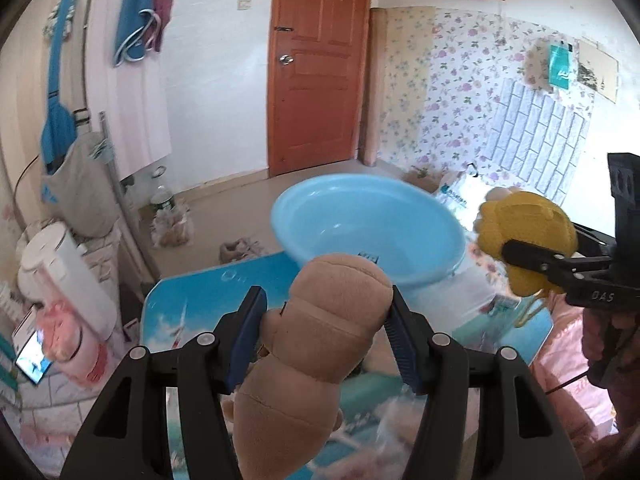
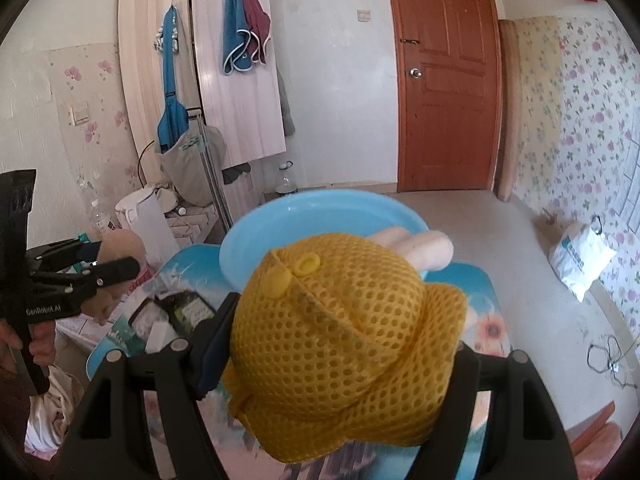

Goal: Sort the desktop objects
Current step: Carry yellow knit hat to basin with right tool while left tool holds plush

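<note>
2 plush toys aloft: left gripper (image 1: 326, 334) clamps a tan, ribbed, segmented soft toy (image 1: 316, 344); right gripper (image 2: 336, 344) clamps a doll in a yellow mesh hat (image 2: 340, 344), above smooth round blue plastic basin (image 1: 360, 224) on glossy printed table (image 1: 192, 300).

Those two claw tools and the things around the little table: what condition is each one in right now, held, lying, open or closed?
Left gripper: shut on the brown plush toy.
Brown plush toy: held up, off the table.
Right gripper: shut on the yellow mesh toy.
Yellow mesh toy: held in the air.
Blue basin: upright on the table, nothing visible inside.
Table: cluttered near its front.
Door: closed.
</note>
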`<state>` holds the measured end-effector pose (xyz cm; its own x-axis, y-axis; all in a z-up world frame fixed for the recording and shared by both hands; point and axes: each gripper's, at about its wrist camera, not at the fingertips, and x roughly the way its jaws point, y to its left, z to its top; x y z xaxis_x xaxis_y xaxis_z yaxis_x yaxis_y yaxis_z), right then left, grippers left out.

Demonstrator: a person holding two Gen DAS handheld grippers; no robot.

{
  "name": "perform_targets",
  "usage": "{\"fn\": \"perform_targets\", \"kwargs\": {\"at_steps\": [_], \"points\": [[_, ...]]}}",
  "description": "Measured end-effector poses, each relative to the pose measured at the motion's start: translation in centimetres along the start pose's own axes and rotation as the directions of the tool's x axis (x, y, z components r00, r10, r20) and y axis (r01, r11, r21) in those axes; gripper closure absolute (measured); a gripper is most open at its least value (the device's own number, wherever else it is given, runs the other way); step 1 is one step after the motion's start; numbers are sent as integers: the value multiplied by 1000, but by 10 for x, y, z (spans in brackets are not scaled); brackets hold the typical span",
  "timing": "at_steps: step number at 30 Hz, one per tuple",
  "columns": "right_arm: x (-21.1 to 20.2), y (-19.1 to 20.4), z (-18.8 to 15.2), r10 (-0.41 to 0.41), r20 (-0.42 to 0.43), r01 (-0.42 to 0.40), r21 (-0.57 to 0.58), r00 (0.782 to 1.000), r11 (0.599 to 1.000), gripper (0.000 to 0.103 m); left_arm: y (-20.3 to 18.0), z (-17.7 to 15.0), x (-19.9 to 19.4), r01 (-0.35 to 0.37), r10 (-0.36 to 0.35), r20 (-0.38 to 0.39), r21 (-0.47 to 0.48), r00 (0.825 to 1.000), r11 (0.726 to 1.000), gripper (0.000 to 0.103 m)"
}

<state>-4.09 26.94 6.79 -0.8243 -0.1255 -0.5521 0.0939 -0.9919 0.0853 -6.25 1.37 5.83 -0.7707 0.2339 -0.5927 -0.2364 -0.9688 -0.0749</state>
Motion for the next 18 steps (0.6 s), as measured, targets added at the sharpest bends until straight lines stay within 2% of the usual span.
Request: {"fn": "perform_targets", "kwargs": {"at_steps": [10,18], "points": [[37,-13,27,-4,5,4,12,1000,1000,29,-16,42,52,57,-57,3,13,998,998,45],[69,-24,38,2,11,-2,69,1000,998,29,-24,40,96,67,-64,-54,41,996,997,42]]}}
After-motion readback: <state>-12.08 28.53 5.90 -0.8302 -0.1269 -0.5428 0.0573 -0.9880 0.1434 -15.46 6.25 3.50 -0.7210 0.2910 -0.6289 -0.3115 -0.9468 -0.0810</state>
